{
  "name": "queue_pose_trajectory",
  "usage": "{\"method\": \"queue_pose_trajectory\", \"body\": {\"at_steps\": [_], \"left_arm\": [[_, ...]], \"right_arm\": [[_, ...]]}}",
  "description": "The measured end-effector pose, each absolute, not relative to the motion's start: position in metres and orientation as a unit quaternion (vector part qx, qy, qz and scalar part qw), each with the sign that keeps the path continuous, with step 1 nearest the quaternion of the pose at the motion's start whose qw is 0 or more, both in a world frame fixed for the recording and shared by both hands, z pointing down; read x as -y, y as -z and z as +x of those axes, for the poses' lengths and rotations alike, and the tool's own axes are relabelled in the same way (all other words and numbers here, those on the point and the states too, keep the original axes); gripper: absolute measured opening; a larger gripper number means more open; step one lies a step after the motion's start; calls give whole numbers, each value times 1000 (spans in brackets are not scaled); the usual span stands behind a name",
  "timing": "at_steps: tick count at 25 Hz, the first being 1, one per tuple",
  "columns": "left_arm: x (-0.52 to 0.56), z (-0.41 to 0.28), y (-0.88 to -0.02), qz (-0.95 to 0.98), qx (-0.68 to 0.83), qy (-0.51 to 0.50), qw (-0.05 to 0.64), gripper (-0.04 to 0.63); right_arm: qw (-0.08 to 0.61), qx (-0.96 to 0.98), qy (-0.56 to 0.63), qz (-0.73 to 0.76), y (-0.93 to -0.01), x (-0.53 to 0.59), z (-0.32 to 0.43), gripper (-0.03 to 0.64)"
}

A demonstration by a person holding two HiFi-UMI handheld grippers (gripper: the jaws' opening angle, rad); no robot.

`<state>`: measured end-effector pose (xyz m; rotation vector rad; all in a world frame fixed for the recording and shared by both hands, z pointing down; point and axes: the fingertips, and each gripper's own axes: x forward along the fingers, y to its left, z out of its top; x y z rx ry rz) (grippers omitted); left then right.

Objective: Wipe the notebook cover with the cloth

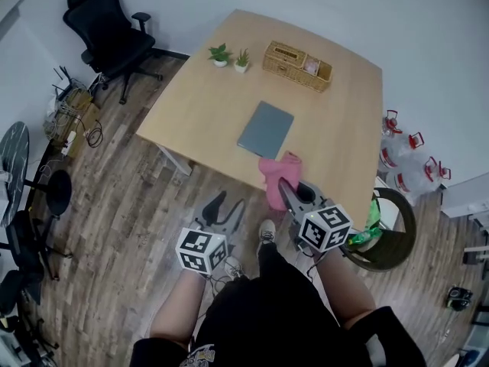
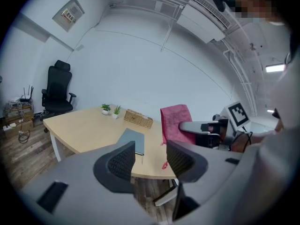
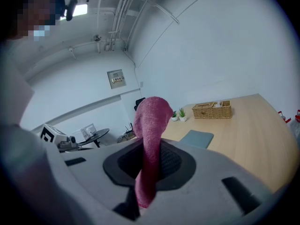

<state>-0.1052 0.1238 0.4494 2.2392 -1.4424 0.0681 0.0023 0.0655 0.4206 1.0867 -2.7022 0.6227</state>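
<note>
A grey notebook (image 1: 266, 129) lies flat near the middle of the wooden table (image 1: 336, 113), also seen as the notebook (image 2: 132, 139) and the notebook (image 3: 197, 138) in the gripper views. My right gripper (image 1: 287, 192) is shut on a pink cloth (image 1: 273, 176) that hangs over the table's near edge, just short of the notebook. The cloth (image 3: 149, 139) stands pinched between the right jaws. My left gripper (image 1: 221, 209) hangs open and holds nothing, off the table's front edge over the floor; its fingers (image 2: 123, 163) are apart.
A wicker basket (image 1: 296, 65) and two small potted plants (image 1: 229, 56) stand at the table's far side. A black office chair (image 1: 111, 33) is at the far left. A round bin (image 1: 390, 232) and several water jugs (image 1: 409, 159) are right of the table.
</note>
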Motion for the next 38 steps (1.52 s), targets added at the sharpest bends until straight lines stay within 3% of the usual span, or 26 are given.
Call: {"method": "queue_pose_trajectory", "body": {"at_steps": [22,38], "left_arm": [[22,-74,-467,763,591,-69,252,187],[58,-73,-506,735,607,-116,279,187]], "right_arm": [[86,921,-244,290,-450,92,33,58],[104,915,-288,263,-491,115,36,58]]}}
